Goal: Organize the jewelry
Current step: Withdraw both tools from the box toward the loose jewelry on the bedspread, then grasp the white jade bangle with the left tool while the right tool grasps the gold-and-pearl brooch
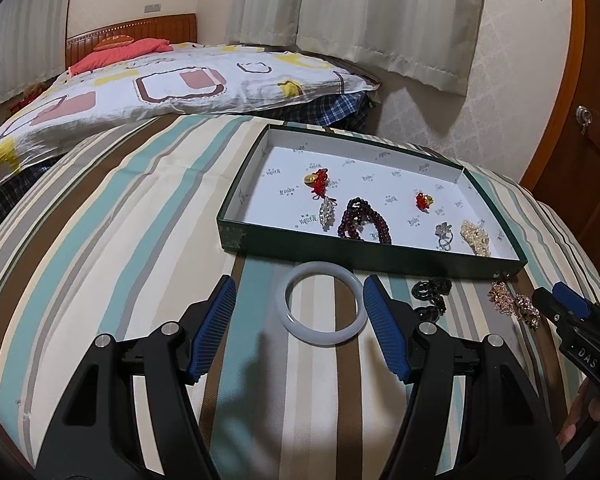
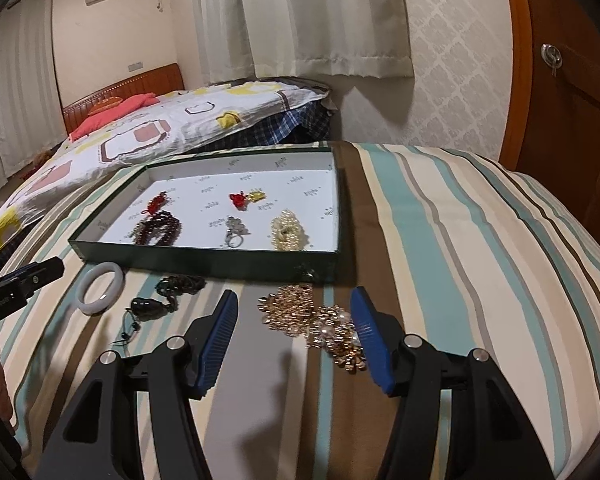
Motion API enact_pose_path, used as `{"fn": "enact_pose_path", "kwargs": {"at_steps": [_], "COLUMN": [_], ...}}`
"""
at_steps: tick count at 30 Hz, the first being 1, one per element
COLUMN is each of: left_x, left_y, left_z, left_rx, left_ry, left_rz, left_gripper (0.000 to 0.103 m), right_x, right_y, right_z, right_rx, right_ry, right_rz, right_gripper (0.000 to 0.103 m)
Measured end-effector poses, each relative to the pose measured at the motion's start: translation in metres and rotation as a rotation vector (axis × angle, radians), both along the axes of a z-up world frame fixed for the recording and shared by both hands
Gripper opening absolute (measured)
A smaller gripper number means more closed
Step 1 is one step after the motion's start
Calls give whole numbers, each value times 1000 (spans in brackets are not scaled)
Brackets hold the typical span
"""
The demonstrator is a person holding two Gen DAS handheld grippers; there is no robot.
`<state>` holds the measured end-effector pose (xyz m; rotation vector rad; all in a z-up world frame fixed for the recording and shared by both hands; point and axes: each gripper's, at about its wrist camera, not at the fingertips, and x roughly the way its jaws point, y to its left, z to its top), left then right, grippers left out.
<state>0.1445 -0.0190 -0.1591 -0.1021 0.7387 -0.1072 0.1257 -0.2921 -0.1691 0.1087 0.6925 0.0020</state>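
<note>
A white bangle (image 1: 324,338) lies flat on the striped cover, between the fingers of my left gripper (image 1: 299,283), which stands open around it; the right pad is close beside its rim. Gold chain jewelry (image 2: 300,314) lies in a heap between the fingers of my right gripper (image 2: 294,294), also open, with the heap nearer the right pad. A black bead necklace (image 2: 180,283) with a dark pendant (image 2: 148,306) rests between the two pieces. Just beyond stands a shallow green box (image 1: 340,254) with a white lining. It holds red-and-gold charms, a dark red bead bracelet (image 1: 364,218), a ring and a pearl piece (image 2: 288,232).
The striped cover (image 2: 460,260) drops away at the right and left edges. Behind the box lies a bed with a patterned quilt (image 1: 160,92). Curtains hang at the back, and a wooden door (image 2: 572,120) stands at the right. A person's hand shows at each frame's edge.
</note>
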Motion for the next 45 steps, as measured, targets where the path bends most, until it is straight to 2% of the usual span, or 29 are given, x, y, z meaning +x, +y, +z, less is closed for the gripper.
{"fn": "enact_pose_path", "kwargs": {"at_steps": [9, 19, 21, 24, 45], "left_x": [4, 6, 7, 7, 23], "left_y": [1, -3, -4, -4, -7], "left_z": [-6, -9, -10, -10, -23], "left_rx": [1, 11, 11, 11, 35], "left_ry": [16, 27, 29, 30, 78], "left_rz": [5, -2, 0, 2, -14], "left_gripper": [65, 65, 65, 65, 65], "right_x": [7, 15, 14, 14, 8], "right_y": [-14, -20, -21, -22, -21], "right_z": [-13, -27, -28, -27, -20], "right_rx": [6, 33, 38, 49, 38], "right_ry": [60, 130, 136, 136, 95], "right_rz": [-32, -27, -25, -23, -25], "right_gripper": [47, 44, 35, 30, 28]}}
